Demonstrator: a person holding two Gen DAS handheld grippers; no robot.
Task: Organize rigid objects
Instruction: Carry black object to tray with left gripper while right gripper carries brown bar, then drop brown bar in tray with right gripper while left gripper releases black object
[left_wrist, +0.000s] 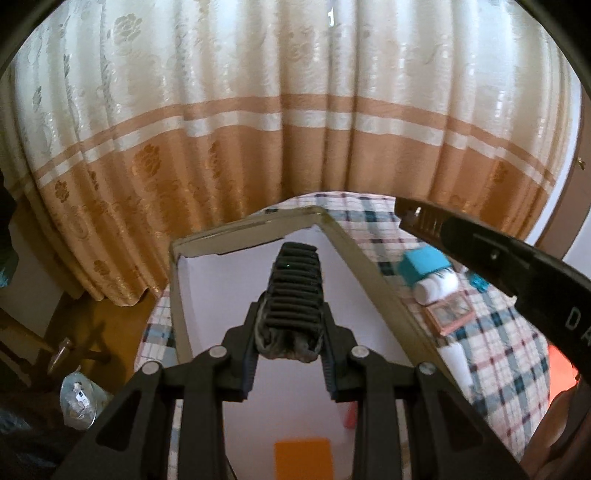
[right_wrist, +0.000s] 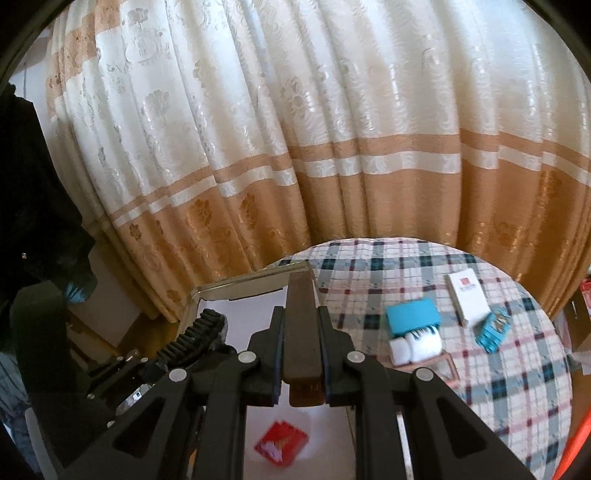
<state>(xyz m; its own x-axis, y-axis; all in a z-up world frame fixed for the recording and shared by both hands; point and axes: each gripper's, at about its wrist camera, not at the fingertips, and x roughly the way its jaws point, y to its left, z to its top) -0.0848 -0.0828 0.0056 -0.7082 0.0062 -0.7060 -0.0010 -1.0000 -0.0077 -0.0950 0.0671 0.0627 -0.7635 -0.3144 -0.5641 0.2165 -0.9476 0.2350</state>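
While the checked tablecloth (right_wrist: 461, 332) sits under a scatter of small things, both grippers hang over the white tray (left_wrist: 207, 288) at its left end, each with something in its grip. The left gripper (left_wrist: 291, 295) is clamped on a black ribbed object (left_wrist: 293, 291), dark and ridged along its whole length, poised above the tray's white floor. The right gripper (right_wrist: 301, 321) is closed tight on a flat brown bar (right_wrist: 300, 325), which pokes forward past the fingertips toward the tray's far rim; from the left wrist camera that same gripper reaches in from the right edge, above the cloth. Down in the tray, an orange card (left_wrist: 303, 458) lies flat near the bottom of the left view, and a red packet (right_wrist: 280, 441) shows below the right gripper. Out on the cloth, a teal box (right_wrist: 412, 317) touches a white bottle (right_wrist: 417, 345) lying on its side, with a framed picture (left_wrist: 448, 314) just beside them. Further right, a white box with a red mark (right_wrist: 467, 299) lies next to a small blue crate (right_wrist: 493, 330). A cream-and-tan curtain (right_wrist: 295, 147) fills the background.
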